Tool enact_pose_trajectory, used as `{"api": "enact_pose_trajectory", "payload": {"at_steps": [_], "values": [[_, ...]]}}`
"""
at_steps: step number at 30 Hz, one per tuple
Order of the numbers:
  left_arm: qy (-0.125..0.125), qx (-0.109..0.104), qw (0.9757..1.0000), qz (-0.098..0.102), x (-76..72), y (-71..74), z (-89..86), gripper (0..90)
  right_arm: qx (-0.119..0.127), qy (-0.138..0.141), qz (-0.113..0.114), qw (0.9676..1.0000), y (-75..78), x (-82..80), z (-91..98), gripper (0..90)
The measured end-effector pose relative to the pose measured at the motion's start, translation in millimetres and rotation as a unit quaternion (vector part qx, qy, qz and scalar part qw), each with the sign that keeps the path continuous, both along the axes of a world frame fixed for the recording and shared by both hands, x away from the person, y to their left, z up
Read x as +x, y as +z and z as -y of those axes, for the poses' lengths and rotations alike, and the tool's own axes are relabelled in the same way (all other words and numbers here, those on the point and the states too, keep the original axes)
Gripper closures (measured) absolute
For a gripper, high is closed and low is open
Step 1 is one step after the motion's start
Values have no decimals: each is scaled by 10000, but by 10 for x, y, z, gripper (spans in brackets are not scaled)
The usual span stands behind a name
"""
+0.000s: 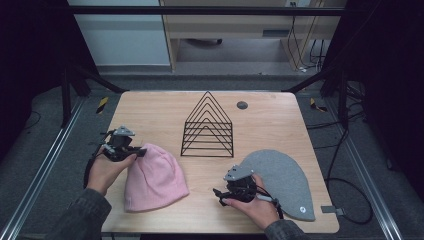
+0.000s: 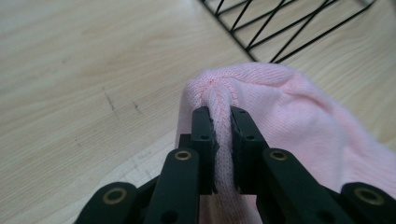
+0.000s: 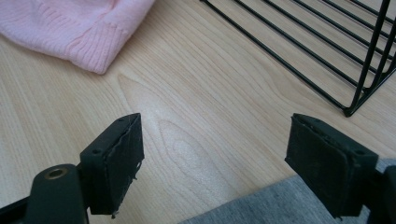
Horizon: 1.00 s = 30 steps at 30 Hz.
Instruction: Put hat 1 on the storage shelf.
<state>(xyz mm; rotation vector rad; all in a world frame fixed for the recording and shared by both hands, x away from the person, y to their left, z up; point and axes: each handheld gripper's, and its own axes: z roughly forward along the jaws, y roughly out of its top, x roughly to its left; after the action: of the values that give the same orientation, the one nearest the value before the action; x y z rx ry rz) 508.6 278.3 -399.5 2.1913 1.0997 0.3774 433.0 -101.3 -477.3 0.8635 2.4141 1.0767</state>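
On the bench [image 1: 165, 107], the left gripper [image 1: 131, 149] sits at about 9 o'clock, its fingers [image 2: 205, 135] pinching a fold at the crown of the pink knit beanie [image 1: 152, 177], which lies flat just beside it. A black wire rack [image 1: 207, 127] stands at the centre. At 5 o'clock the right gripper [image 1: 220, 196] rests with fingers [image 3: 116, 161] spread, empty, touching the edge of a grey felt piece [image 1: 282, 180].

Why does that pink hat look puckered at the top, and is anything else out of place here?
The pink hat puckers because the left gripper is pinching a fold of knit at its crown. Nothing looks spilled or damaged. The grey felt piece lies flat under the open right gripper, and the black wire rack stands upright.
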Motion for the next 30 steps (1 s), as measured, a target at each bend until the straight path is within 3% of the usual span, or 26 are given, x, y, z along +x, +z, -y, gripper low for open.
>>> {"api": "enact_pose_trajectory", "payload": {"at_steps": [3,4,8,11,12,20,21,26,29,30], "values": [[-134,-146,9992,358,-228,220,23,815,-44,-9,26,10000,-2,12,3,201],[-134,-146,9992,358,-228,220,23,816,-44,-9,26,10000,-2,12,3,201],[-344,-308,9960,766,-514,496,91,820,13,-1,102,9999,34,5,14,255],[-377,-333,9946,913,-582,602,109,824,54,13,112,9999,54,-1,22,281],[-406,-353,9929,1063,-623,709,127,824,90,13,166,9998,75,-7,31,295],[-508,-330,9880,1423,-574,1050,186,825,202,10,289,9994,135,-24,31,340],[-521,-427,9873,1438,-547,1106,190,825,203,23,324,9993,154,-33,29,343],[-608,-533,9832,1636,-474,1312,254,825,363,111,529,9979,371,-103,-5,365],[-720,-636,9795,1772,-438,1452,348,824,433,225,673,9965,545,-146,-63,390],[-720,-636,9795,1772,-438,1452,348,825,416,264,696,9964,585,-155,-83,396]]}}
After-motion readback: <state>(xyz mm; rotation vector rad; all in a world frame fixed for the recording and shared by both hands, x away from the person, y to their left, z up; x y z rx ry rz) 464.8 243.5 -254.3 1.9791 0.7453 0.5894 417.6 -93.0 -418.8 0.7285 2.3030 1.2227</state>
